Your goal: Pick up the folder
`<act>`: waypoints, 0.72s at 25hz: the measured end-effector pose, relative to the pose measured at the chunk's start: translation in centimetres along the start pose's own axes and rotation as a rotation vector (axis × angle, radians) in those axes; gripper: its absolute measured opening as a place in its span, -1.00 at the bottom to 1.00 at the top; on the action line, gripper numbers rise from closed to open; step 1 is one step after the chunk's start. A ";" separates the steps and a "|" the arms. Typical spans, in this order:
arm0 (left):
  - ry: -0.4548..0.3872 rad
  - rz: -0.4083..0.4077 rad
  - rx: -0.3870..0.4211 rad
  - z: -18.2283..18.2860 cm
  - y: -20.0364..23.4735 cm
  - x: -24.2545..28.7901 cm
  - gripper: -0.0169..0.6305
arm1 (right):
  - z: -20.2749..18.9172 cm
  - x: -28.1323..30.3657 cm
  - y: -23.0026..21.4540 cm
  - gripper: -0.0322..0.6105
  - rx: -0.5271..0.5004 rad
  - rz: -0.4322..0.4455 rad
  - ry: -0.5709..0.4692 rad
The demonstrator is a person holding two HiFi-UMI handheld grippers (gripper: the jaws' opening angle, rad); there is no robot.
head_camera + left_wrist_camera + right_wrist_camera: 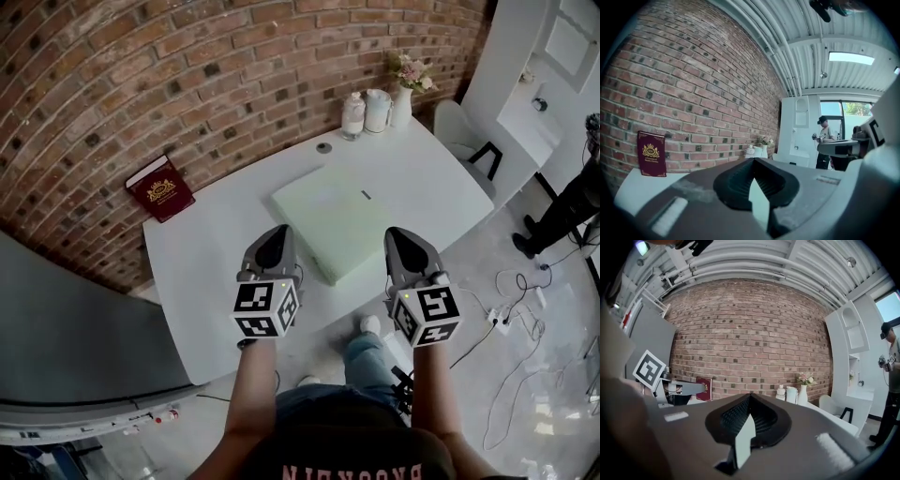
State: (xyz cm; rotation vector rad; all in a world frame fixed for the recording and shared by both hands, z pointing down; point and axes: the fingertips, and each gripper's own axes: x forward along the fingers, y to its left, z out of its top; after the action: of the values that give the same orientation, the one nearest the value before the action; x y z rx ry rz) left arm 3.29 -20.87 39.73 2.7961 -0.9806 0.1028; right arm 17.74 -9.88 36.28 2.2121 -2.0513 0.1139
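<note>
Closed and empty, your left hand-held gripper and right hand-held gripper flank the flat pale-green folder's corner nearest the white counter's front edge.

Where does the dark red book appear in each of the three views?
Head view: the dark red book is at the far left corner of the table, against the brick wall.
Left gripper view: at the left edge, upright against the wall.
Right gripper view: small, left of centre, at the foot of the wall.
Shared landmark: the vase of flowers, further right along the wall.
</note>
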 end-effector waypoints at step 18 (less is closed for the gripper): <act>0.035 0.399 -0.140 -2.1 2.1 8.4 -0.95 | -1.8 13.1 -9.6 -0.89 0.008 0.410 0.089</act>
State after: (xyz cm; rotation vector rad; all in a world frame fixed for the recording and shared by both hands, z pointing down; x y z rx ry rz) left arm 8.48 -27.27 43.11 2.4307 -1.4616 0.1279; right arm 28.32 -21.90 39.46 1.7223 -2.4217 0.2525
